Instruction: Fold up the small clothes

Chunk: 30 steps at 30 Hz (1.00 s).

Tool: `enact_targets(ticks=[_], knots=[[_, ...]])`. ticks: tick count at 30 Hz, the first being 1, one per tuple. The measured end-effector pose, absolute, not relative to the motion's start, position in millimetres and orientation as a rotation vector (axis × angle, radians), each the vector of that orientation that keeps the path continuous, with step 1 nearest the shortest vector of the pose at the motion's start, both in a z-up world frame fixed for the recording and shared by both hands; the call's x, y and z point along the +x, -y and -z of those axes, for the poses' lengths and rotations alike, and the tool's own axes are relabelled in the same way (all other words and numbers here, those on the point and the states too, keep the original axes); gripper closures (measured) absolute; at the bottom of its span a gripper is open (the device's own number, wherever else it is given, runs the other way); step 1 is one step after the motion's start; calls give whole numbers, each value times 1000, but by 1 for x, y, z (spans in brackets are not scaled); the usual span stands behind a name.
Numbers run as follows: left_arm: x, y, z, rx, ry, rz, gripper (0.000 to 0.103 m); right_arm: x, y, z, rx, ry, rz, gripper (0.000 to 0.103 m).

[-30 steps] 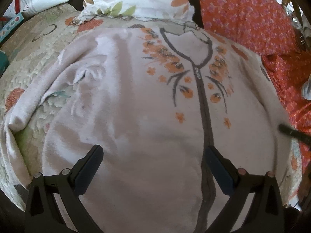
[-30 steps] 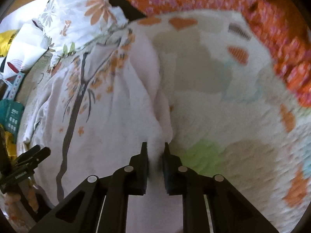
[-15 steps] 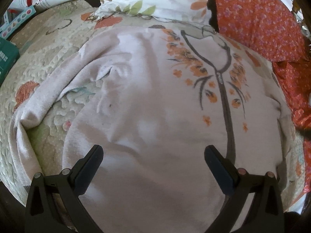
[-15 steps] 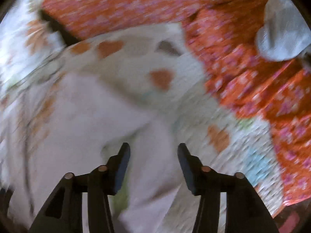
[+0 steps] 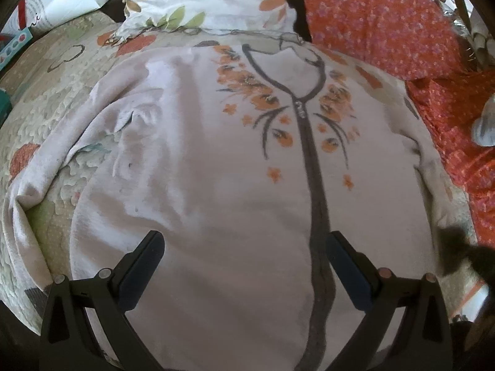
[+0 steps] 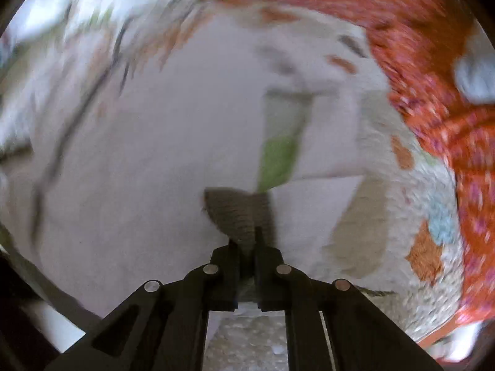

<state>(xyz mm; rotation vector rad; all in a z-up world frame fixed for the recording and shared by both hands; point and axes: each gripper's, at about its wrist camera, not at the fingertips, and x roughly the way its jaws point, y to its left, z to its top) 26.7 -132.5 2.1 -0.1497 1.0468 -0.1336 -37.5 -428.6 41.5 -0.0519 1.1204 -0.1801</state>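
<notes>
A pale pink zip-up baby garment with a grey zip band and orange flower print lies spread flat on the quilted bed cover. My left gripper is open and empty, low over the garment's lower half. In the blurred right wrist view, my right gripper is shut on the grey ribbed cuff of the garment's sleeve, at the garment's right side. The right gripper also shows as a dark blur at the right edge of the left wrist view.
A quilted bed cover lies under the garment. A floral pillow is at the back. An orange flowered cloth covers the back right and right side, also in the right wrist view. A white bag sits at the back left.
My right gripper let go of the garment's side, opened, moved, then shut on the grey sleeve cuff. My left gripper stayed open and shifted slightly over the garment.
</notes>
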Motion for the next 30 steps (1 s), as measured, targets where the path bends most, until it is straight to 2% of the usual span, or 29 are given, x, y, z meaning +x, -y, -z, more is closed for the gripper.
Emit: enact_targets(ticks=[7,12,15,22,30], knots=[[28,120,-9,-195,-1035,123,0,-75,594,-114,282,-921,599,97],[31,107,-3,-233,-1056,101,0,-108,694,-118,443,-835,877,97],[33,103,-1,-232,-1063,91,0,-110,719,-120,529,-804,917,97],[35,92,-9,-251,-1051,110,0,-72,688,-118,497,-860,787,97],[43,45,-51,-297,-969,81,0,28,526,-109,431,-938,300,97]])
